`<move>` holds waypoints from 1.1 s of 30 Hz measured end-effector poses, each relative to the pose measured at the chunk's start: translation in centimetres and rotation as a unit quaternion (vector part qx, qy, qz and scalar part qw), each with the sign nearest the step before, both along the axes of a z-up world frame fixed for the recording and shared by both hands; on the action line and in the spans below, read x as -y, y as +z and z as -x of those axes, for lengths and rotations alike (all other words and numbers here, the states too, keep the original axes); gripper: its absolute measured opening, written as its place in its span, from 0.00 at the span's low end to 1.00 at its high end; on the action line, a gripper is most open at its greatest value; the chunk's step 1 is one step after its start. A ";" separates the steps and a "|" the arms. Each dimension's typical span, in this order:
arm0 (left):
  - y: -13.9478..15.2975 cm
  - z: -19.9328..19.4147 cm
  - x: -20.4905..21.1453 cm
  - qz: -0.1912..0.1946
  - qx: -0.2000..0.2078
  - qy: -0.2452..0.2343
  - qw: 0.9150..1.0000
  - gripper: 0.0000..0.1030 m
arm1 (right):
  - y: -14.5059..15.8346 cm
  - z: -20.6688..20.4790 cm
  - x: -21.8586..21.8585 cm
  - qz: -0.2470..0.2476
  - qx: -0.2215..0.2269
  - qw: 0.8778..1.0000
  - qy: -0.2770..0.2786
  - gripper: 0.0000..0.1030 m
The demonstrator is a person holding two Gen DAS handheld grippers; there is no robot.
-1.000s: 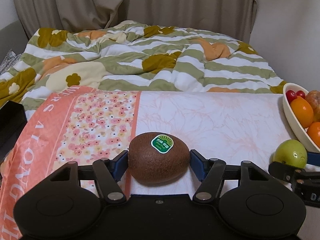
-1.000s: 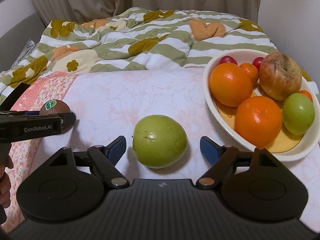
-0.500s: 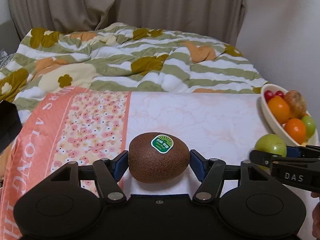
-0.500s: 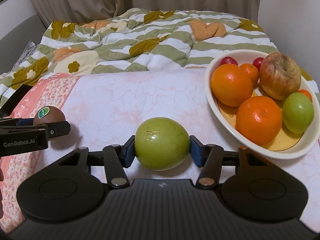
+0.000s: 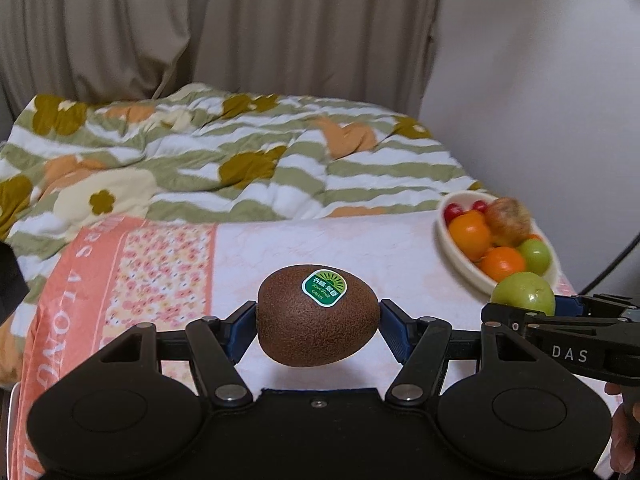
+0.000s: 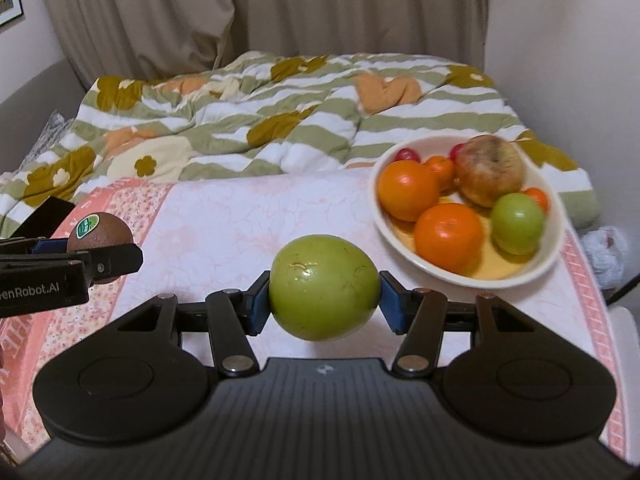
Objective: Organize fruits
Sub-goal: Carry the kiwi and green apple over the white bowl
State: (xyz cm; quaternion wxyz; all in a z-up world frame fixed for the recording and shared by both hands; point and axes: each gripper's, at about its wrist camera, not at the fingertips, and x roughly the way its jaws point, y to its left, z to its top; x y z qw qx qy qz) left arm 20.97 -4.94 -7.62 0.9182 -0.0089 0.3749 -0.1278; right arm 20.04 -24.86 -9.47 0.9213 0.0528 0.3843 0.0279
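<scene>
My left gripper (image 5: 318, 326) is shut on a brown kiwi (image 5: 316, 316) with a green sticker and holds it above the table. My right gripper (image 6: 324, 306) is shut on a green apple (image 6: 324, 286), also lifted. The apple also shows at the right of the left wrist view (image 5: 522, 294), and the kiwi at the left of the right wrist view (image 6: 100, 232). A cream bowl (image 6: 384, 224) stands at the table's right, holding oranges (image 6: 448, 238), a green apple (image 6: 518, 218), a brownish apple (image 6: 490, 170) and small red fruits. The bowl also shows in the left wrist view (image 5: 452, 248).
The table carries a pink and white floral cloth (image 6: 248, 216). Behind it lies a bed with a green striped flowered quilt (image 6: 288, 120). Curtains (image 5: 200, 32) and a white wall (image 5: 540, 80) are at the back. A dark object (image 6: 48, 210) sits at the table's left edge.
My right gripper closed on the green apple and lifted it. My left gripper rose with the kiwi, so the bowl is now further in view.
</scene>
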 end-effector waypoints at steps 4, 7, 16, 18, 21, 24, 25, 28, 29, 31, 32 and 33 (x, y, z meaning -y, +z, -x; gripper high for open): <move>1.2 0.8 1.3 0.011 0.010 -0.025 1.000 0.67 | 1.5 1.8 1.7 0.003 0.008 1.000 -0.025 0.68; 2.1 1.1 2.7 0.013 0.020 -0.039 0.999 0.67 | 2.5 2.7 3.1 0.008 0.017 0.999 -0.039 0.68; 4.2 0.6 7.7 0.020 0.034 -0.038 0.999 0.67 | 4.4 3.2 9.2 0.007 0.028 0.999 -0.043 0.68; 4.3 0.1 9.0 0.021 0.034 -0.035 0.999 0.67 | 4.5 2.9 10.6 0.006 0.028 0.999 -0.036 0.68; 4.2 -0.7 11.4 0.018 0.035 -0.034 0.999 0.67 | 4.4 2.3 12.5 0.013 0.027 0.999 -0.023 0.68; 3.9 -1.7 13.8 0.013 0.038 -0.036 0.999 0.67 | 4.0 1.5 14.5 0.014 0.026 1.000 -0.012 0.68; 3.8 -2.1 14.6 0.011 0.037 -0.037 0.999 0.67 | 3.9 1.1 15.3 0.014 0.025 1.000 -0.008 0.68; 2.8 -3.5 17.2 0.001 0.037 -0.040 0.998 0.67 | 3.3 0.2 16.8 0.013 0.022 1.000 -0.001 0.68; 2.5 -3.9 17.8 -0.002 0.037 -0.041 0.998 0.67 | 3.0 -0.2 17.4 0.011 0.020 1.000 0.002 0.68; 1.7 -4.8 19.3 -0.009 0.036 -0.043 0.998 0.67 | 2.6 -0.8 18.4 0.008 0.017 1.000 0.008 0.68; 1.3 -5.2 19.8 -0.013 0.035 -0.044 0.998 0.67 | 2.4 -1.1 18.9 0.007 0.015 1.000 0.011 0.68; 0.8 -5.7 20.4 -0.017 0.034 -0.044 0.998 0.67 | 2.2 -1.5 19.2 0.006 0.014 1.000 0.013 0.68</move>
